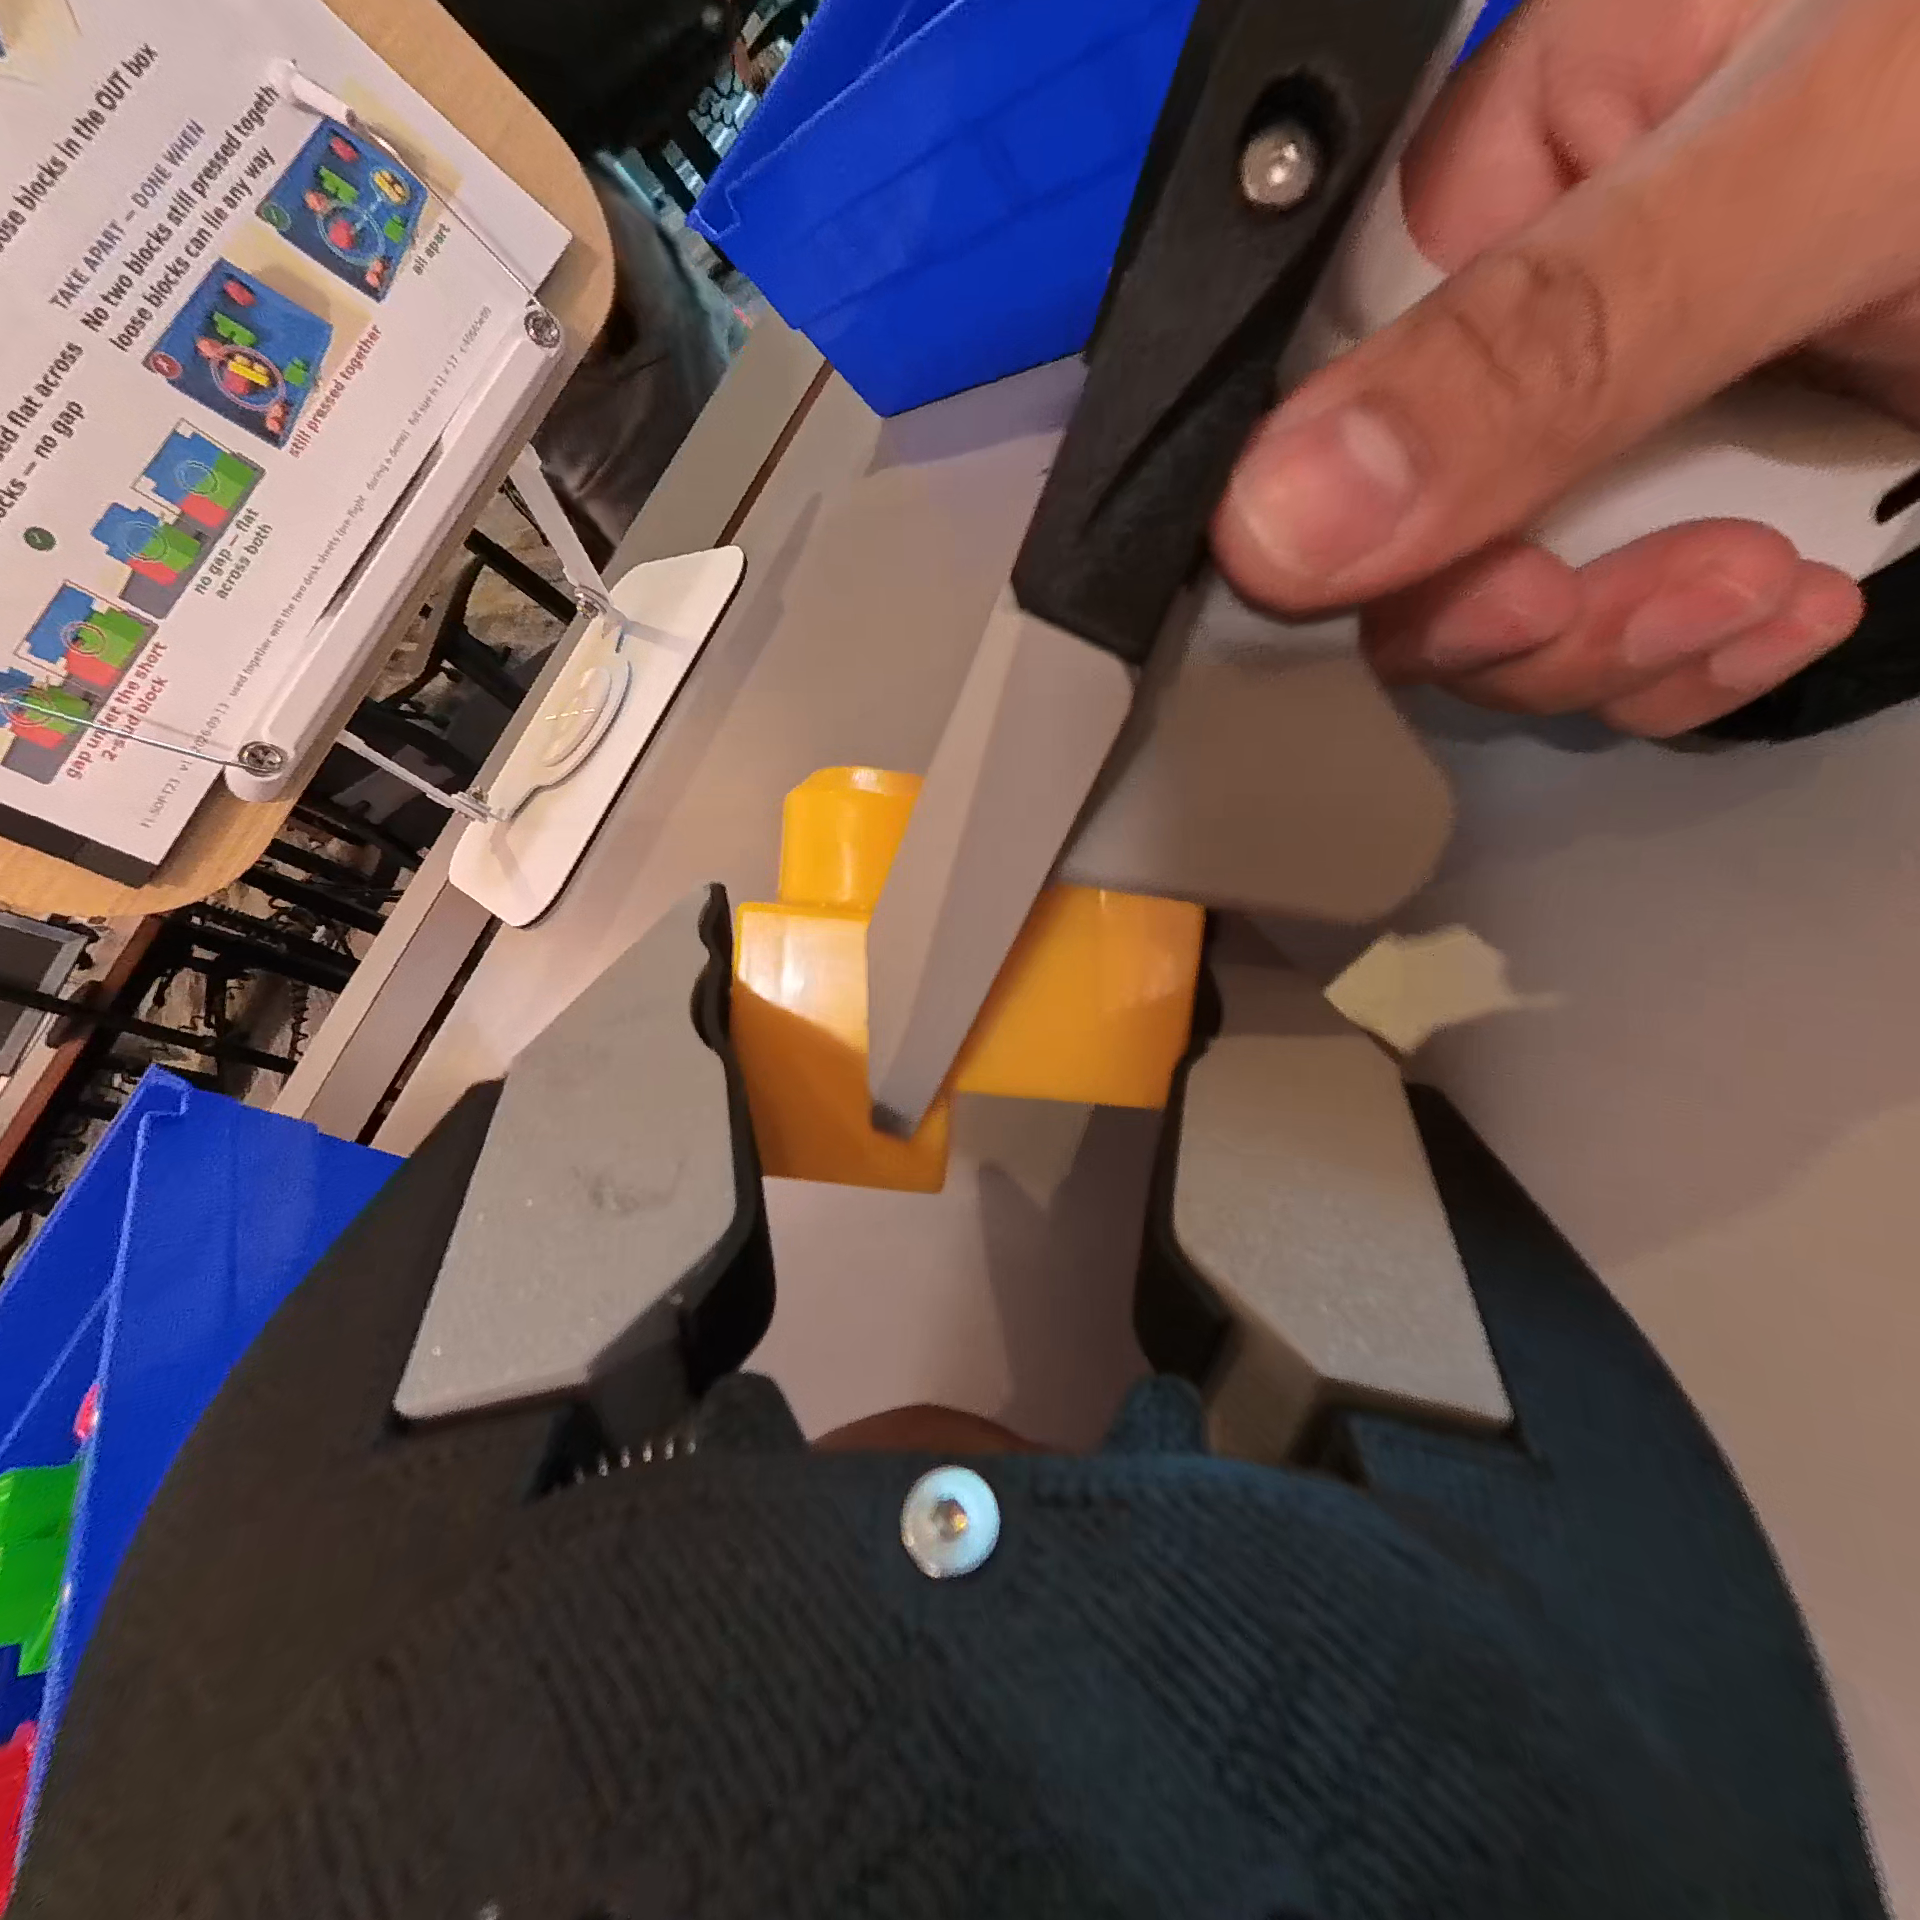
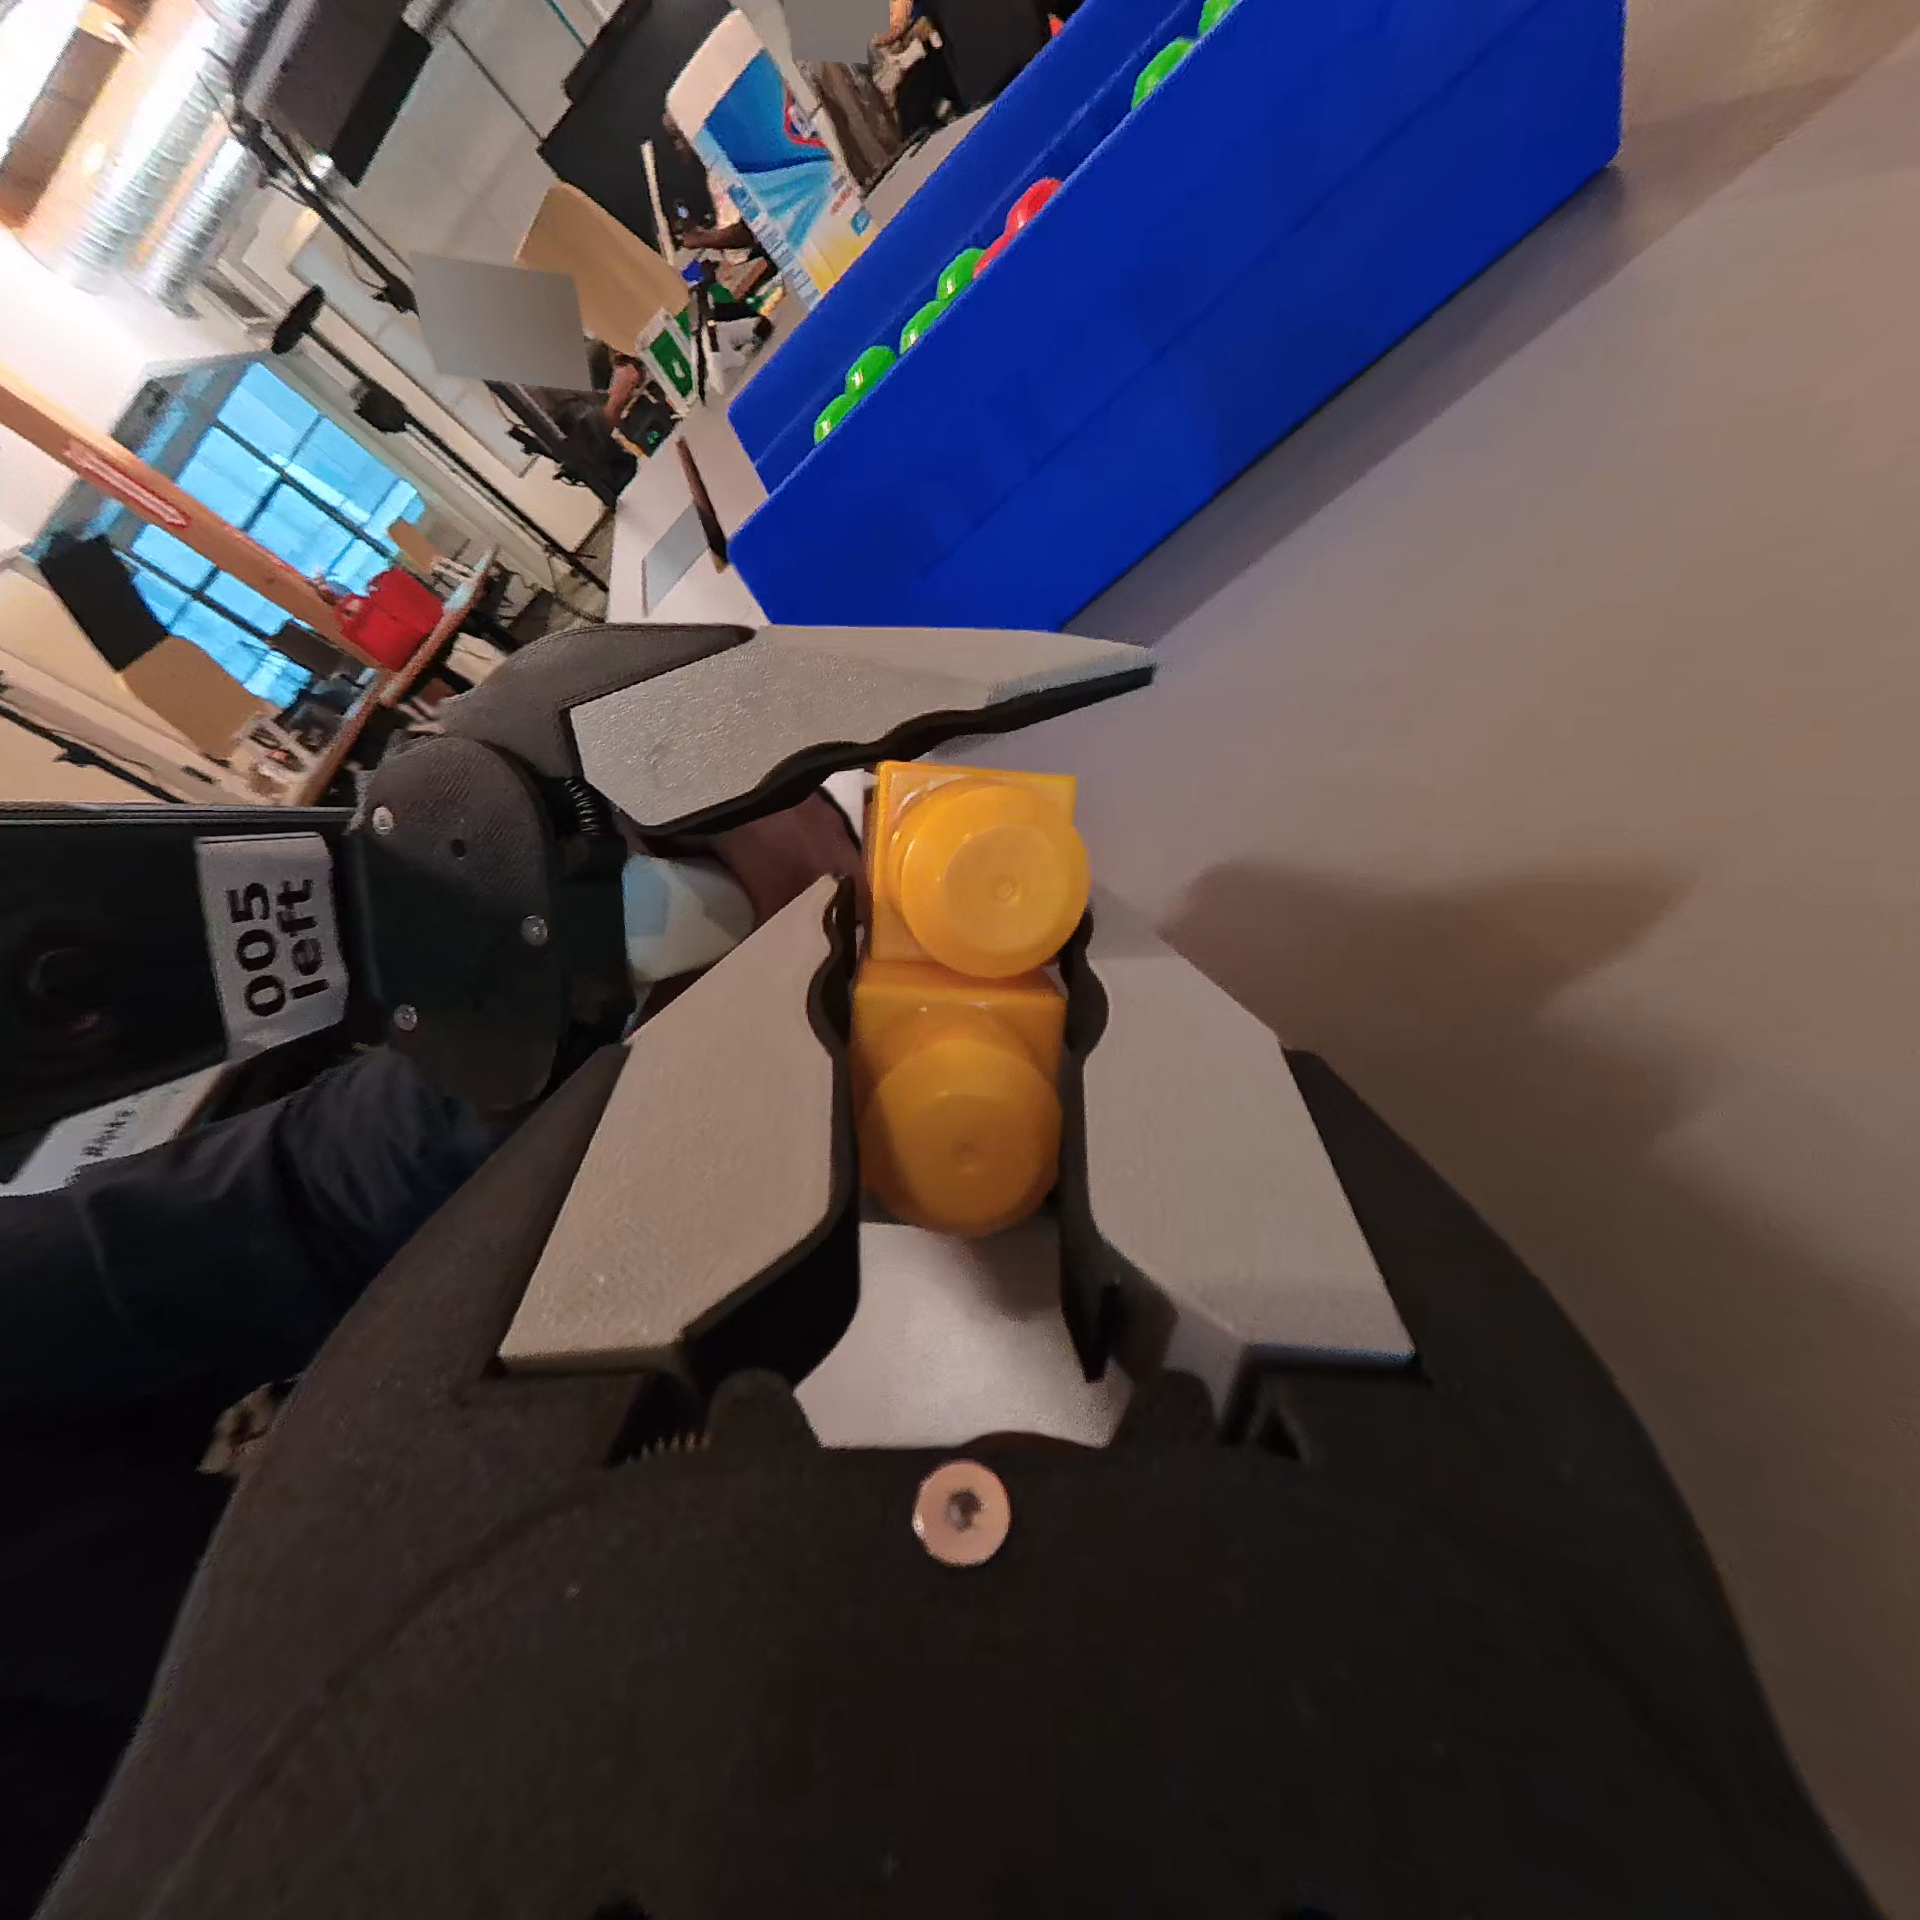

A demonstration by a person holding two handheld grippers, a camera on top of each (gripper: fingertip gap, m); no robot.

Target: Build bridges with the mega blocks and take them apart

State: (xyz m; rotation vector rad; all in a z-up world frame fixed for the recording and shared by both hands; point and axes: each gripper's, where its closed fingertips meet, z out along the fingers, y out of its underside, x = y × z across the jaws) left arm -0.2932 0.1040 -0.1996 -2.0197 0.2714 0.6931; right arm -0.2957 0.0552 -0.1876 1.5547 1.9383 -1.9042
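Observation:
A yellow mega block (image 1: pixel 1081 1008) with two studs is held just above the grey table. My left gripper (image 1: pixel 961 1003) is shut on it, one fingertip at each side. My right gripper comes in from the upper right, held by a hand (image 1: pixel 1558 416); one of its grey fingers (image 1: pixel 997 831) crosses the block's face. In the right wrist view the block (image 2: pixel 966 1091) shows its two studs toward the camera, and my right gripper (image 2: pixel 961 945) is shut on its sides. The left gripper's upper finger (image 2: pixel 831 707) lies over the block's far end; its lower finger is hidden.
A blue bin (image 1: pixel 935 208) stands beyond the block and another (image 1: pixel 156 1299) at the lower left holds green and red blocks. An instruction sheet on a stand (image 1: pixel 208 416) is at the far left. In the right wrist view, blue bins (image 2: pixel 1195 364) with green and red blocks stand on the grey table (image 2: pixel 1558 935). Only a small space, under 4 cm, lies between the two pairs of fingers.

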